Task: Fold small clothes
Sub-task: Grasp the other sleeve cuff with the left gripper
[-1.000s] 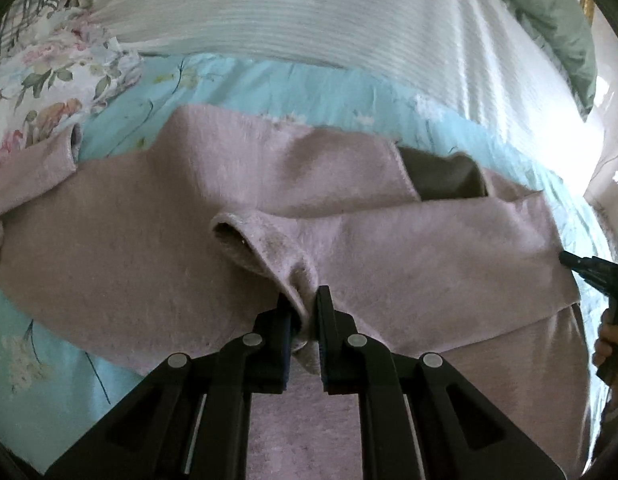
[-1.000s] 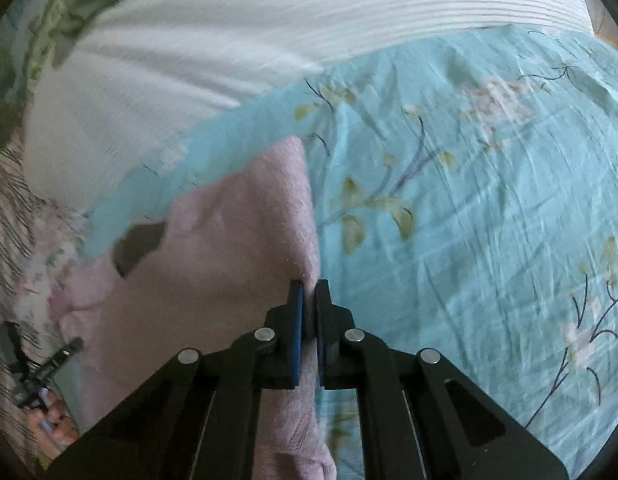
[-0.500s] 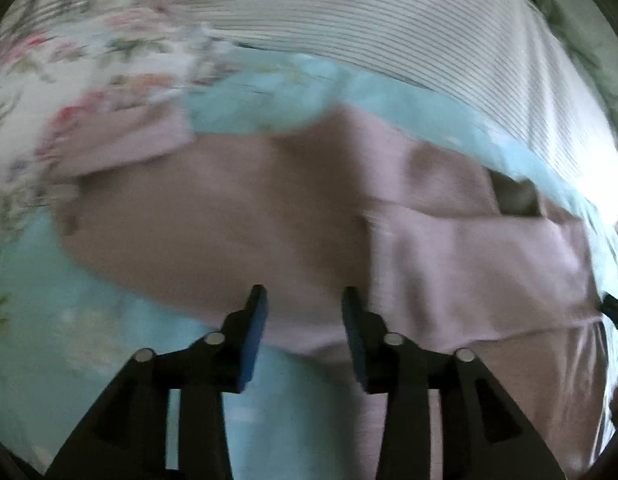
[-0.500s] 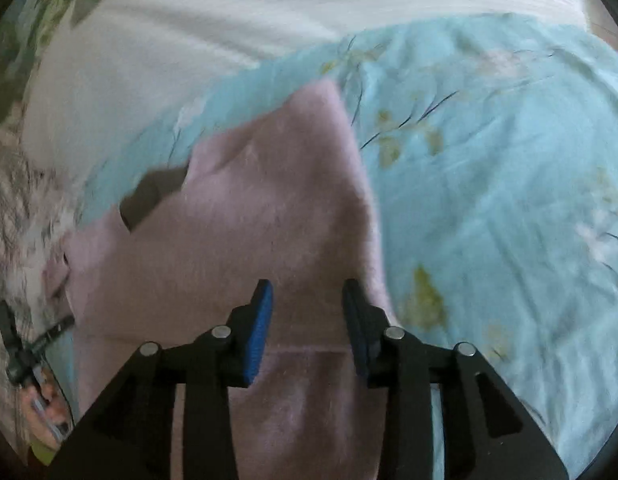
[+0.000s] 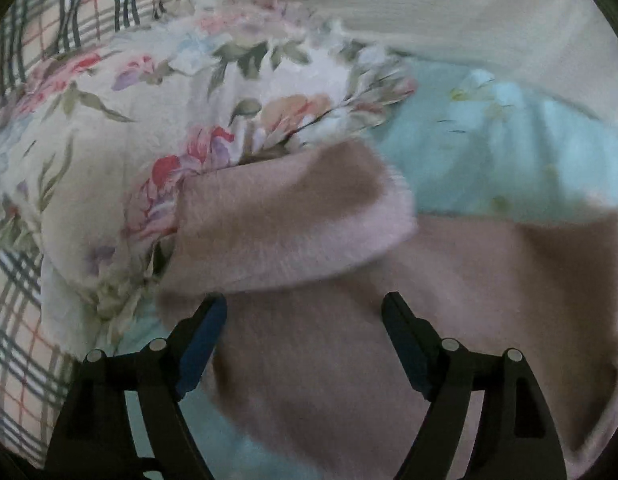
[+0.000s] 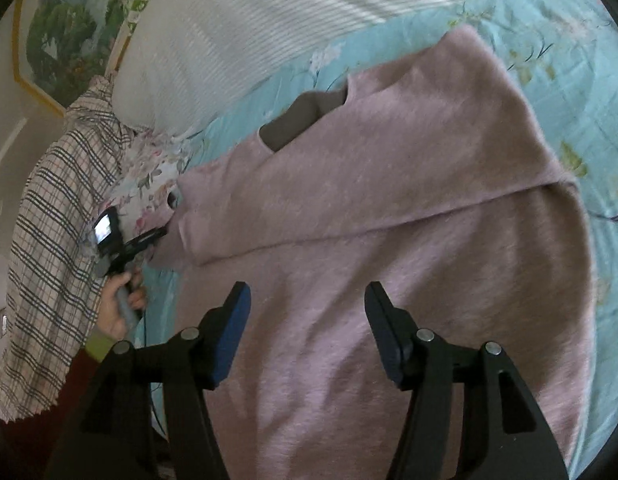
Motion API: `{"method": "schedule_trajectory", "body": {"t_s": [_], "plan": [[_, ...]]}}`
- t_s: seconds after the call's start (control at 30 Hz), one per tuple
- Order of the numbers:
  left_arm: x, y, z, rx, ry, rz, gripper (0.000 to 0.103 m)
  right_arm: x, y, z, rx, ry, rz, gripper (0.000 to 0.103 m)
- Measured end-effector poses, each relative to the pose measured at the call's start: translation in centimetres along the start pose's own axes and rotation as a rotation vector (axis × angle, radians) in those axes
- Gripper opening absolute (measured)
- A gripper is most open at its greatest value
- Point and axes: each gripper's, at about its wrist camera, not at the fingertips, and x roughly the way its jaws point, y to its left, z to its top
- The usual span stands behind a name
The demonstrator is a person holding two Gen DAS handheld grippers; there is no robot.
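Note:
A pink fuzzy sweater (image 6: 389,208) lies flat on the turquoise flowered bedsheet (image 6: 569,60), with its right sleeve folded across the chest. Its dark neck opening (image 6: 305,116) faces the pillows. My right gripper (image 6: 307,320) is open and empty above the sweater's lower body. My left gripper (image 5: 305,324) is open and empty just short of the left sleeve (image 5: 293,216), which lies over the sweater's edge and against a floral pillow. The left gripper also shows in the right wrist view (image 6: 149,236), at the sleeve's cuff.
A floral pillow (image 5: 121,128) and a plaid cloth (image 6: 57,208) lie left of the sweater. A white striped pillow (image 6: 269,20) lies beyond it. A green-leaf picture (image 6: 69,20) hangs on the wall at far left.
Both grippers have let go of the sweater and opened. The left one moved left to the left sleeve. The right one drew back over the sweater's body.

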Motion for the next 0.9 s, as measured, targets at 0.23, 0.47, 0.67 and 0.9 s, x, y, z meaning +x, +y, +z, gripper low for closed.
{"method": "schedule_trajectory", "body": {"t_s": [0.23, 0.47, 0.67, 0.9], "plan": [[-0.3, 4.2, 0.8, -0.146, -0.020, -0.204, 0.000, 0.3, 1.2, -0.6, -0.006, 0.003, 0.010, 0.060], [-8.6, 3.8, -1.6, -0.114, -0.177, -0.378, 0.000, 0.0, 1.1, -1.2, 0.005, -0.009, 0.041, 0.060], [-11.6, -0.7, -0.9, 0.037, -0.202, -0.307, 0.019, -0.7, 1.5, -2.2, 0.000, 0.006, 0.050, 0.060], [-2.6, -2.6, -0.4, 0.162, -0.066, -0.073, 0.091, -1.1, -0.3, -2.8, 0.038, 0.014, 0.013, 0.061]]}}
